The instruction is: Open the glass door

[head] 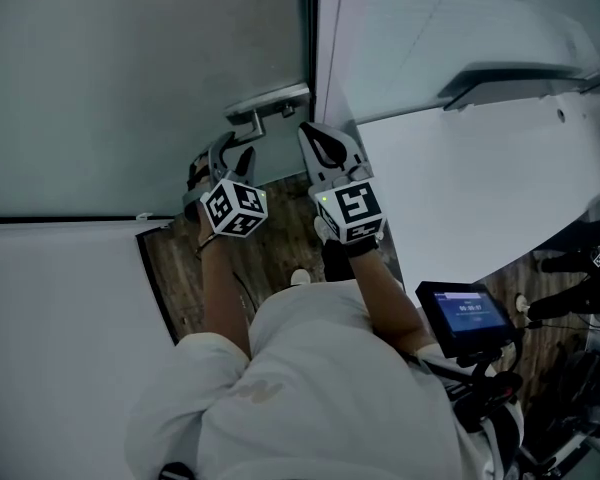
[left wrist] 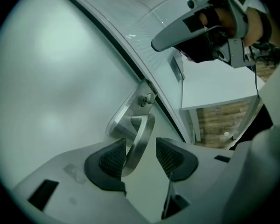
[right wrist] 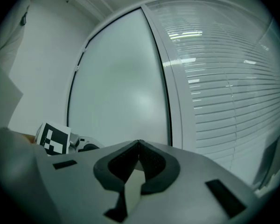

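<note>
Head view, looking steeply down over a person in a white shirt [head: 310,388] who holds a gripper in each hand toward the frosted glass door [head: 140,78]. The door fills the upper left of the view, and its right edge meets the white frame [head: 330,48] along a dark seam. A metal handle [head: 268,103], a lever on a small mount, sits on the door close to that edge. The left gripper [head: 232,153] is just below the handle and angled down toward it. In the left gripper view its jaws stand apart with the lever between them: the lever lies close against one pad [left wrist: 113,158], with a clear gap to the other, so it is not clamped. The right gripper [head: 312,136] is just beside the left one, in front of the frame and pointing level at the door. In the right gripper view its jaws are closed tip to tip with nothing between them. Each gripper carries a marker cube, the left [head: 233,208] and the right [head: 352,211], nearest the person. Right of the frame is a panel with horizontal blinds [right wrist: 224,78]. Wooden floor [head: 270,238] shows beneath the arms. A small lit screen [head: 465,313] sits at lower right, well apart from the door.
</note>
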Tool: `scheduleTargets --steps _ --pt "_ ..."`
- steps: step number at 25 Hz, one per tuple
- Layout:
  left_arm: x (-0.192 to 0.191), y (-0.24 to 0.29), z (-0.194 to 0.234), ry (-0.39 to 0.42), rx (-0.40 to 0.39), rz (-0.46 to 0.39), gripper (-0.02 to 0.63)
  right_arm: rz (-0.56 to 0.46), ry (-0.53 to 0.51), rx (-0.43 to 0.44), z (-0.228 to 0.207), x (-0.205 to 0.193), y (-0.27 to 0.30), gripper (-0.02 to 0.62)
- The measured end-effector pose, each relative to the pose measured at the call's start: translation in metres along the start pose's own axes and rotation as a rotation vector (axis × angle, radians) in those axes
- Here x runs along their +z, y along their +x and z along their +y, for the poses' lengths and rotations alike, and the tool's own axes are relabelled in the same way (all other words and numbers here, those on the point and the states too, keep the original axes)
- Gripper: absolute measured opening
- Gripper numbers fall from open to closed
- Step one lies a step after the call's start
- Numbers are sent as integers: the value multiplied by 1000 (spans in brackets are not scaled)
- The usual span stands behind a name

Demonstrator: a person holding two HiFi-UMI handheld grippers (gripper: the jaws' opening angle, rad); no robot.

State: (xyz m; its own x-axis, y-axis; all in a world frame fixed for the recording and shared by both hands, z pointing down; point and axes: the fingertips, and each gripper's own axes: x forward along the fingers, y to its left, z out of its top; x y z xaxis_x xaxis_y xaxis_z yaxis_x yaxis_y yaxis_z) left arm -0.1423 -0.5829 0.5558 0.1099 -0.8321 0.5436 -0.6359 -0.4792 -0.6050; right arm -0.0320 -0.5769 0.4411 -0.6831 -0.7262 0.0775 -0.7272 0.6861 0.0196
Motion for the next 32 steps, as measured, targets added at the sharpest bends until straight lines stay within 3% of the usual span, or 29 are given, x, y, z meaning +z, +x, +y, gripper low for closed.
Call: scheduleTargets --steps 5,12,22,26,32 --pt "-3 3 3 71 38 48 173 -5 3 -7 -3 1 0 3" --pt "-1 7 8 6 -21 18 156 11 15 11 6 -1 2 3" --pt "7 6 18 -14 -2 -32 156 21 23 23 12 0 6 3" --pt "7 13 22 -97 -17 -83 156 18 16 11 8 1 5 3" --pt "4 21 25 -142 -23 -119 156 14 8 -12 -2 2 4 5"
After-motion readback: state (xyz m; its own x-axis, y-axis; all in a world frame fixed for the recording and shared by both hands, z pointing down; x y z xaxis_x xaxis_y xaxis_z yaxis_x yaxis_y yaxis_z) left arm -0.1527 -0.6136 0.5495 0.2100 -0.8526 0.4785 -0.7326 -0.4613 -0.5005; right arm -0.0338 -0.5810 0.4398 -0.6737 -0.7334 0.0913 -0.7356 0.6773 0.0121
